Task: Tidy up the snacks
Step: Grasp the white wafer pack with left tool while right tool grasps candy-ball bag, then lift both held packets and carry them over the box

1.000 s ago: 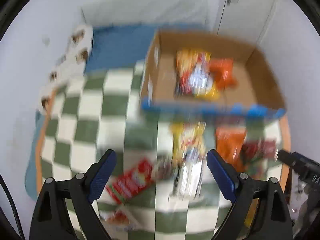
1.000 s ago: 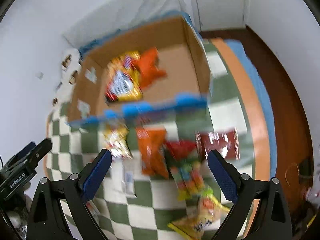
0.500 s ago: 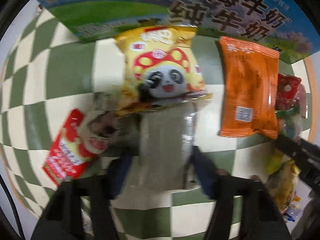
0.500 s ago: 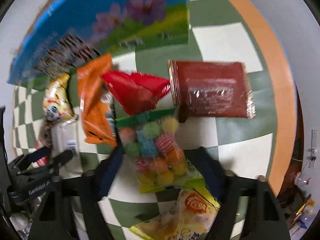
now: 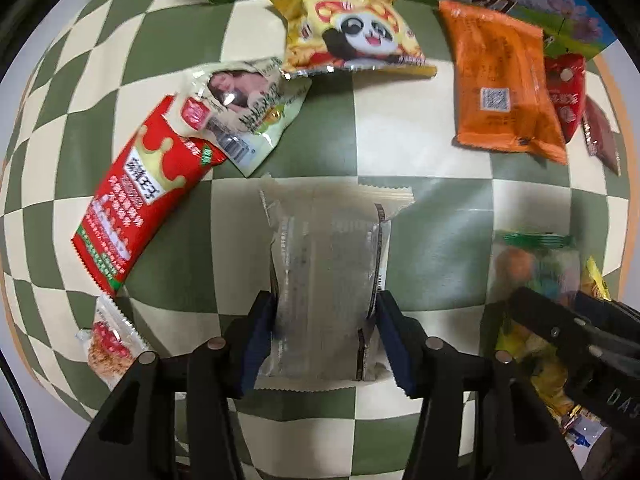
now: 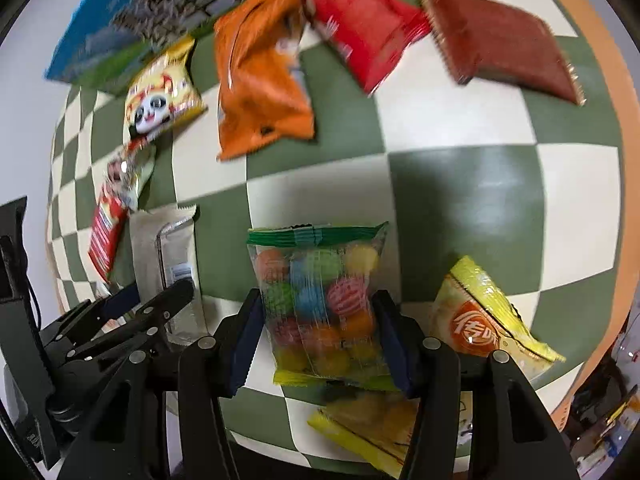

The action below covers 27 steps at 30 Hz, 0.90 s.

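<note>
Left gripper point(image 5: 326, 336) low over the table, blue pads pressing a packet's sides; right gripper point(image 6: 318, 334) alongside, likewise clamped on a bag.

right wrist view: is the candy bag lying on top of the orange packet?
No: the candy bag sits between the right gripper's fingers, well apart from the orange packet farther up the table.

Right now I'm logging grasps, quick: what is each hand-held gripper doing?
Left hand-held gripper: closed on the clear packet.
Right hand-held gripper: closed on the candy bag.
</note>
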Tool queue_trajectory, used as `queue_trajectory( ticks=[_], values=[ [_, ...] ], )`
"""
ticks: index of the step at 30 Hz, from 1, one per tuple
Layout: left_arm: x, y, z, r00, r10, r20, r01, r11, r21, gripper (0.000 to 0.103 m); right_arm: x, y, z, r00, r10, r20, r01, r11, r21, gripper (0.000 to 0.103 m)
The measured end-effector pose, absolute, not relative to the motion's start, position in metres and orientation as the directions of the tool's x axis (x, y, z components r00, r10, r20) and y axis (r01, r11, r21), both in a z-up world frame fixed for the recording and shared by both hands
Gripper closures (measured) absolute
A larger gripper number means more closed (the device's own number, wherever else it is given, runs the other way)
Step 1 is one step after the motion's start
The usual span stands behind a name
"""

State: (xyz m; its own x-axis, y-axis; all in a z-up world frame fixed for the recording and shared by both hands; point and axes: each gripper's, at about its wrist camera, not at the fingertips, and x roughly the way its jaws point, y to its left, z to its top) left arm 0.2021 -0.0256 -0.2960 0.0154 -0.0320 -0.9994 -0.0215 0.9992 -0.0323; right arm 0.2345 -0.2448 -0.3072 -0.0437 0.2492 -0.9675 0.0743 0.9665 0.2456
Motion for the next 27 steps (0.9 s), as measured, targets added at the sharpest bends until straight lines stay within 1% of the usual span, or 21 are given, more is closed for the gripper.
queue_trajectory(
  ticks=[3, 5, 9, 12, 18, 21, 24, 27],
  values=[
    [0.196, -0.03, -0.306, 0.016, -0.027, -0.999, -0.025, 0.999, -0.028, 0.05, 0.237, -0.237, -0.312, -0.049, 0.214, -0.976, 0.059, 0.976, 0.211, 0.044],
    [0.191, -0.032, -0.304, 0.027, -0.021, -0.999, -0.029, 0.999, -0.022, 0.052, 0.24, -0.232, -0.316, -0.052, 0.189, -0.981, 0.037, 0.982, 0.187, 0.044],
    [0.192, -0.037, -0.292, 0.05, -0.012, -0.999, -0.029, 0.999, -0.013, 0.056, 0.236, -0.223, -0.318, -0.028, 0.173, -0.985, 0.025, 0.985, 0.172, 0.048],
    [0.183, -0.028, -0.274, 0.05, -0.051, -0.997, -0.045, 0.998, -0.054, 0.058, 0.23, -0.219, -0.307, -0.009, 0.198, -0.98, 0.04, 0.98, 0.197, 0.05],
    [0.172, -0.019, -0.222, 0.128, -0.101, -0.987, -0.04, 0.993, -0.107, 0.06, 0.228, -0.222, -0.264, 0.05, 0.281, -0.958, 0.051, 0.958, 0.283, 0.05],
    [0.172, -0.012, -0.21, 0.138, -0.124, -0.983, -0.034, 0.991, -0.13, 0.06, 0.231, -0.228, -0.243, 0.087, 0.321, -0.943, 0.048, 0.944, 0.325, 0.05],
    [0.181, -0.008, -0.227, 0.093, -0.15, -0.984, -0.043, 0.987, -0.155, 0.057, 0.243, -0.232, -0.224, 0.113, 0.333, -0.936, 0.036, 0.94, 0.339, 0.05],
    [0.199, -0.009, -0.269, -0.024, -0.137, -0.99, -0.042, 0.99, -0.136, 0.058, 0.25, -0.236, -0.224, 0.116, 0.316, -0.942, 0.03, 0.947, 0.321, 0.05]
  ],
)
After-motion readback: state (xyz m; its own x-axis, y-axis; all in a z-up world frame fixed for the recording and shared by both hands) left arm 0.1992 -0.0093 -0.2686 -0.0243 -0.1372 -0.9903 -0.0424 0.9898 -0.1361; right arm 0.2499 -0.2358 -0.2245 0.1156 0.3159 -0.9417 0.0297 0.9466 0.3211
